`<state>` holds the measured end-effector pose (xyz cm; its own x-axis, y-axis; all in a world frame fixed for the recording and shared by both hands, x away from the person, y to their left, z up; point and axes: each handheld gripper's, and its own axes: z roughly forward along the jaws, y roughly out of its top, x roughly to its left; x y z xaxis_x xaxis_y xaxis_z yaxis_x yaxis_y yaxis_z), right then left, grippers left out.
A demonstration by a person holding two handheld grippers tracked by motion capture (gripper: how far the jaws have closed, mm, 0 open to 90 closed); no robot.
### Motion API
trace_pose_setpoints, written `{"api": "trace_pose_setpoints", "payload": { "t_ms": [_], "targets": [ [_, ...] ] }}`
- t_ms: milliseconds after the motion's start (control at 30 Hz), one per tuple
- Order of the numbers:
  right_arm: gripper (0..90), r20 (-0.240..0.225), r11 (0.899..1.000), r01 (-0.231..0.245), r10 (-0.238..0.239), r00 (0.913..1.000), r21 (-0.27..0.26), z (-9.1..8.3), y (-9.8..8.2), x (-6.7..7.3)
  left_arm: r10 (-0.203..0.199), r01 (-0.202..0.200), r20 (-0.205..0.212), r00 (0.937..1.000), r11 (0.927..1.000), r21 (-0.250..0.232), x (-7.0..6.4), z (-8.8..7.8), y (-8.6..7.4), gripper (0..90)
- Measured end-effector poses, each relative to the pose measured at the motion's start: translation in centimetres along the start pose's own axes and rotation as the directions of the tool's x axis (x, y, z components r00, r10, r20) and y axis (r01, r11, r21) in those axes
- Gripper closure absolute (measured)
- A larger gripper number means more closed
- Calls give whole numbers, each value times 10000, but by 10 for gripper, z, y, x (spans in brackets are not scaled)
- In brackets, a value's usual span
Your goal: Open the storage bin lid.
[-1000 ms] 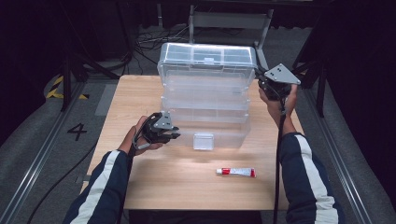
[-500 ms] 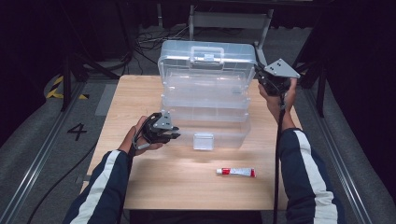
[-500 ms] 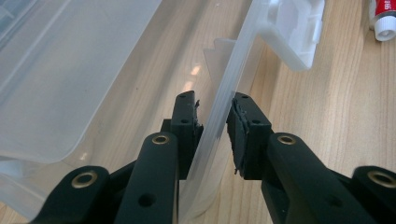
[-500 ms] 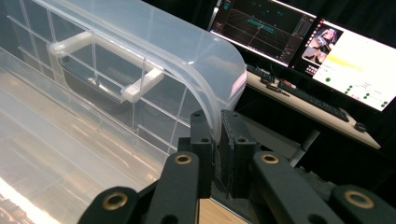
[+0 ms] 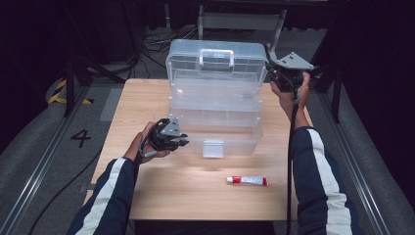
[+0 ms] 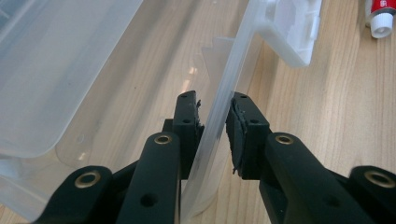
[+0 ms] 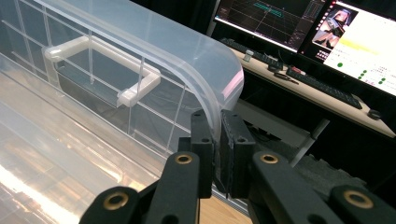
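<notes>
While the left gripper (image 6: 214,123) clamped the box (image 5: 215,132) wall at frame centre, the right gripper (image 7: 217,140) pinched the raised lid (image 7: 140,51) rim, upper right.

The clear tiered box (image 5: 215,105) with its raised lid (image 5: 215,58) blocks the middle and far part of the bench (image 5: 147,196). Bare wood lies open along the near edge, apart from a small tube (image 5: 247,180) at near right, and down both sides.
</notes>
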<state>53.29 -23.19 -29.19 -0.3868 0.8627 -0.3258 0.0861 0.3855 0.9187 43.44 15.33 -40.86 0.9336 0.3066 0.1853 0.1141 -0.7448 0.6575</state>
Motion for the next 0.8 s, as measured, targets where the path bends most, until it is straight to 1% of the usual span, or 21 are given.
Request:
{"api": "trace_pose_setpoints", "payload": {
  "t_ms": [100, 200, 400, 567, 667, 800],
  "targets": [
    [852, 10, 10000, 6, -6, 10000, 58, -1, 1, 2, 27, -27, -44, 10000, 10000, 23, -1, -2, -1, 753],
    [852, 59, 10000, -12, 12, 10000, 44, -3, 1, 5, 42, -42, 15, 10000, 10000, 30, -3, -3, -2, 753],
    [852, 187, 9999, -98, 101, 9998, -126, -16, -4, 10, 231, -232, 199, 9995, 9997, 26, -5, -5, -3, 762],
    [851, 208, 9999, -54, 56, 9998, -91, -25, -5, 12, 194, -193, 341, 9992, 9998, -35, -9, -6, -3, 761],
    [853, 187, 10000, -30, 32, 9998, -87, -23, -4, 11, 234, -232, 437, 9988, 9997, -49, -13, -5, -2, 770],
    [854, 185, 10000, -82, 81, 9998, 31, -17, -1, 9, 191, -189, 362, 9992, 9998, -76, -13, -5, -2, 770]
  ]
}}
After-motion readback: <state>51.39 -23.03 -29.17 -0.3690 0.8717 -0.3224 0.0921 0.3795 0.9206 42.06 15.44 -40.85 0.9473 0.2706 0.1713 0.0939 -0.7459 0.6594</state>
